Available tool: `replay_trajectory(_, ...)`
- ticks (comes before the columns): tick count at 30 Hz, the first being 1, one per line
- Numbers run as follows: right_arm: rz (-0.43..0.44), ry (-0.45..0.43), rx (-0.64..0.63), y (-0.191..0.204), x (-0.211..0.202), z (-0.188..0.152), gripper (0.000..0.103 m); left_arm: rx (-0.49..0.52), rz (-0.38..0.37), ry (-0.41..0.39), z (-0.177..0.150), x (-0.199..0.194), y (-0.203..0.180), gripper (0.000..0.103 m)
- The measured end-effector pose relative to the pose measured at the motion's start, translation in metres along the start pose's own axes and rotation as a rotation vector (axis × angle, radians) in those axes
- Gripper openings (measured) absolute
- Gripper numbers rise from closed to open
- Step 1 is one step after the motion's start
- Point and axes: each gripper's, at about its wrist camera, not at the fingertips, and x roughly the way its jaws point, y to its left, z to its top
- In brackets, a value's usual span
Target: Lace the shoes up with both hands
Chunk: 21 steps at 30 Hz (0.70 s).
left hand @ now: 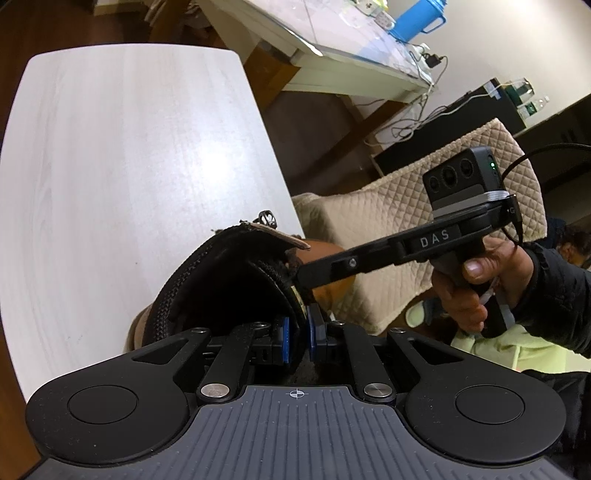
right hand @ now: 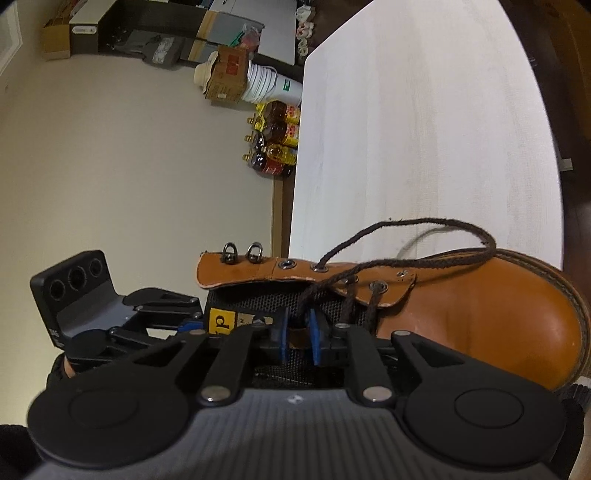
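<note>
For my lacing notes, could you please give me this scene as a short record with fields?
Boot: tan leather, on the white table
Lace: dark brown, through lower eyelets only; hooks bare
Left gripper: clamped on the collar
Right gripper: open, with the lace leading down towards its pads

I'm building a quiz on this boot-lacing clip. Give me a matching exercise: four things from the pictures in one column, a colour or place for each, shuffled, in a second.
Things
1. boot
2. lace
3. jug
4. oil bottles

Descriptions
A. blue, on the far desk
B. on the floor by the wall
C. tan leather, lying on the white table
D. dark brown, threaded through the lower eyelets

Pairs: 1-C, 2-D, 3-A, 4-B
</note>
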Motion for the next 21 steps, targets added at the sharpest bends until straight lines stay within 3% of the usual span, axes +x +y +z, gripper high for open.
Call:
replay_trajectory(3,0.001,-0.032,0.022,-0.002,0.001,0.003,0.014,0.004,0.002,-0.002,0.0,0.0,-0.001,0.01)
replay_trajectory(4,0.002,-0.036,0.024,-0.002,0.001,0.003,0.007,0.004,0.003,-0.002,0.0,0.0,0.0,0.01)
replay_trajectory(6,-0.007,-0.023,-0.003,0.001,0.003,0.002,0.004,0.006,0.004,-0.002,0.0,0.0,-0.001,0.01)
replay_trajectory(10,-0.035,0.028,-0.046,0.006,0.003,-0.001,0.008,-0.002,0.004,-0.009,-0.001,0.001,0.0,0.01)
replay_trajectory(13,-0.061,-0.01,-0.029,0.005,-0.012,-0.004,0.012,-0.008,0.003,-0.01,-0.001,0.001,0.002,0.01)
replay_trajectory(21,-0.103,0.046,-0.131,0.022,-0.008,-0.026,0.013,-0.002,0.001,-0.015,-0.001,0.001,0.001,0.01)
